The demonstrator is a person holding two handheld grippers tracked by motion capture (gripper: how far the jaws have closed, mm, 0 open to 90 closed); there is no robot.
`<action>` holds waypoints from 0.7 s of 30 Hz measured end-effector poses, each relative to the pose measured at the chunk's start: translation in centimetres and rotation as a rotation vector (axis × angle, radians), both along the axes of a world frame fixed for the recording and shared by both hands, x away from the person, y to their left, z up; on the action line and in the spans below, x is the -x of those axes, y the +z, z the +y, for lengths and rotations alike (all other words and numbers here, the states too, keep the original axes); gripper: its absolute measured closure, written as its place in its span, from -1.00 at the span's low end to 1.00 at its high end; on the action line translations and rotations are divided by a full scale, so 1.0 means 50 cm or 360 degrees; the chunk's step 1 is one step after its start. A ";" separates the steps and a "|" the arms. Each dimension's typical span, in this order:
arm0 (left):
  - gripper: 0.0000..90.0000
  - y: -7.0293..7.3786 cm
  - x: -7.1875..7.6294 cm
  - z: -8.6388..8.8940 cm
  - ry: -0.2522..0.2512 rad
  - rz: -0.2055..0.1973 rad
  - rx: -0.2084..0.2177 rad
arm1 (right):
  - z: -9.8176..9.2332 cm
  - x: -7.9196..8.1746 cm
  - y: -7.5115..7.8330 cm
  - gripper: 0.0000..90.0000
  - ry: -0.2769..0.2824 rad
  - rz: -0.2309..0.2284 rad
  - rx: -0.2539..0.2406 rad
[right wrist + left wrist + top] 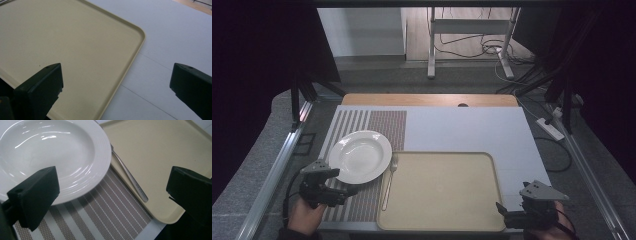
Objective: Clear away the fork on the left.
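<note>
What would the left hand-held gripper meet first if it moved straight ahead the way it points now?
Probably the near rim of the round white ceramic plate, which lies just ahead of the open left hand-held gripper, above the striped placemat. Depth is uncertain.

A white deep plate (360, 156) with a ringed rim sits upright and empty on a striped placemat (362, 200) at the left of the tabletop. Its right edge lies just beside a silver fork (388, 181), which rests lengthwise along the left rim of a beige tray (492, 200), tines pointing away. The tray is rectangular with rounded corners and a low raised lip, lying flat in the middle of the tabletop, its inside bare.
</note>
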State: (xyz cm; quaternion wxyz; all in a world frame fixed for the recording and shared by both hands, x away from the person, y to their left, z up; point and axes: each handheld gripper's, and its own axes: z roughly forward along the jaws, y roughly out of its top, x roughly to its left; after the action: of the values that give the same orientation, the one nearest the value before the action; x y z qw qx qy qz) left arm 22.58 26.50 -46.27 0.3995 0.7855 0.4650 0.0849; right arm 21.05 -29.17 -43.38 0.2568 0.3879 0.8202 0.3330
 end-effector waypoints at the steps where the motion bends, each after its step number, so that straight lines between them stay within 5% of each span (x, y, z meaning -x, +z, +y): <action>1: -1.00 0.000 0.003 0.002 0.0002 0.0000 -0.0002 | 0.000 0.000 0.000 -1.00 0.0000 0.0000 0.0001; 21: -1.00 -0.011 0.051 0.046 0.0093 0.0037 0.0042 | 0.001 0.000 0.000 -1.00 0.0001 0.0002 0.0008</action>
State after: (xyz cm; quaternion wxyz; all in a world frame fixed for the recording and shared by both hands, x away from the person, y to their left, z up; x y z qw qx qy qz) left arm 20.01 28.80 -46.81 0.4018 0.7671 0.4935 0.0814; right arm 21.07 -29.10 -43.40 0.2571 0.3873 0.8213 0.3308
